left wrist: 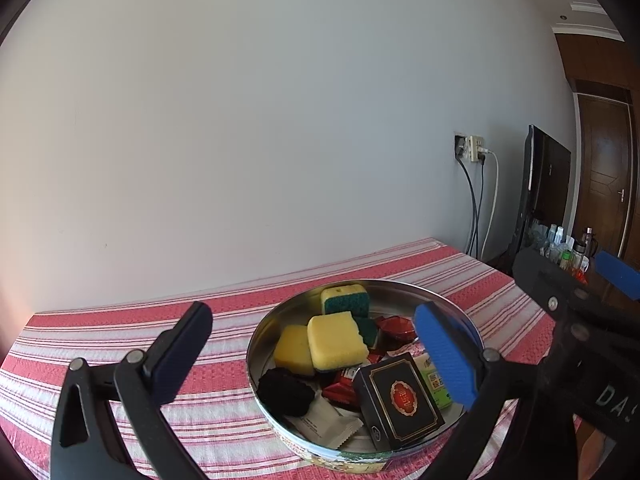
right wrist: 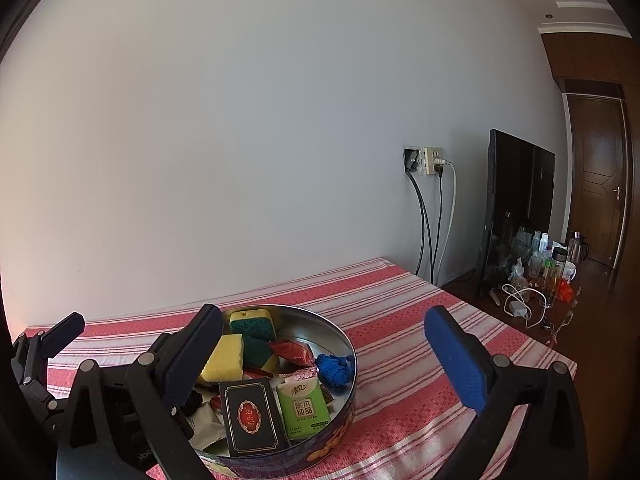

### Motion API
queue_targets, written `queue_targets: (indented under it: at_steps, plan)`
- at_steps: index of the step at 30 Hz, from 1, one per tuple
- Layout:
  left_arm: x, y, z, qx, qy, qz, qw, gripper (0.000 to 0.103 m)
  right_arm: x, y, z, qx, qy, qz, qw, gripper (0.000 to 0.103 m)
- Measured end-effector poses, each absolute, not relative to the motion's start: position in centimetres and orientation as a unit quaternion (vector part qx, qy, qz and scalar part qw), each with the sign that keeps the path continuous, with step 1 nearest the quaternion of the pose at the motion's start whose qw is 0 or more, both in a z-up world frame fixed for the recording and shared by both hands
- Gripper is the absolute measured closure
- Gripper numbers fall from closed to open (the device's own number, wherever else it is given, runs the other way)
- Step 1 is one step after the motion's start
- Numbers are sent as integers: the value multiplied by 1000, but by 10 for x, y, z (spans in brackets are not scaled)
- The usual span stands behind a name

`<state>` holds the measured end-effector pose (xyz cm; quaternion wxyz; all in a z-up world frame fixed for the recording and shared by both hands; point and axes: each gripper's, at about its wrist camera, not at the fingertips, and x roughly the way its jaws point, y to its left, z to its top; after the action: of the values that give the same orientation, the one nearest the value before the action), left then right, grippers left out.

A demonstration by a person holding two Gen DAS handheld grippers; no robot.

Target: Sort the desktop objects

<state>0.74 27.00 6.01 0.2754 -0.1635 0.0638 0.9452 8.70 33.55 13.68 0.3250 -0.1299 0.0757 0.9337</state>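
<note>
- Both grippers stand wide open with nothing between their pads: the left gripper [left wrist: 316, 354] and the right gripper [right wrist: 328, 354] hang over a red-and-white striped tablecloth [left wrist: 120, 320].
- Left of the left gripper's dark left finger [left wrist: 180, 356] lies only bare cloth.
- Between the left gripper's 2 fingers sits a round metal tin [left wrist: 276, 318] with a printed outer wall, apart from both pads.
- Inside the tin, going rightward from that gripper's left finger: a black fuzzy ball [left wrist: 285, 392], a white sachet [left wrist: 326, 426], 3 yellow-and-green sponges [left wrist: 337, 340], red foil sweets [left wrist: 396, 326] and a black rectangular box with a red oval emblem [left wrist: 400, 398].
- Partly behind the left gripper's blue right pad [left wrist: 444, 356] lies a green tissue packet [right wrist: 303, 410].
- From the right wrist view, a blue bundle of cord [right wrist: 335, 368] rests against the tin's right wall, between the right gripper's fingers.
- Right of the right gripper's blue pad [right wrist: 456, 364] the cloth is bare.
</note>
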Motion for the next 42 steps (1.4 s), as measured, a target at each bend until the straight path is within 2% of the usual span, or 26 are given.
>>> queue_targets:
  at_steps: [24,34,42]
  plan:
    - [9,277,45,-204,108,940,251,0,78,337,128,-155,82,934,313,1]
    - [12,273,50,-204,104,940,254,0,77,337,130,-173,78,919,345,1]
    - [16,280,57,-194,101,938,270,0,93,333,141,-139,61,912,380,1]
